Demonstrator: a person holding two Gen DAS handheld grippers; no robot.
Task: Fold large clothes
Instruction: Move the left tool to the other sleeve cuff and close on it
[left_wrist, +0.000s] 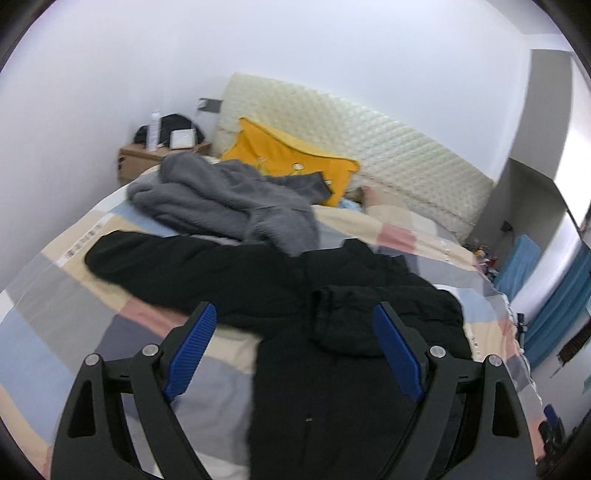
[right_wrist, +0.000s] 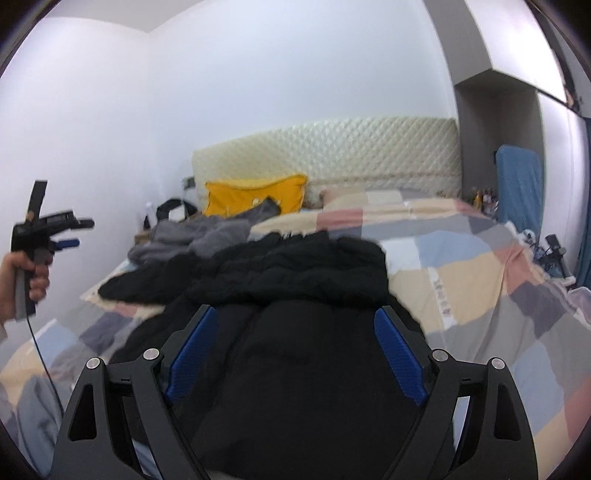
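Note:
A large black padded coat lies spread on the patchwork bed cover, one sleeve stretched to the left. It also fills the middle of the right wrist view. My left gripper is open and empty, hovering above the coat. My right gripper is open and empty above the coat's body. The left gripper also shows at the left edge of the right wrist view, held up in a hand, away from the bed.
A grey fleece garment lies heaped behind the coat, beside a yellow pillow against the quilted headboard. A wooden nightstand with items stands far left. Blue items and clutter stand at the bed's right.

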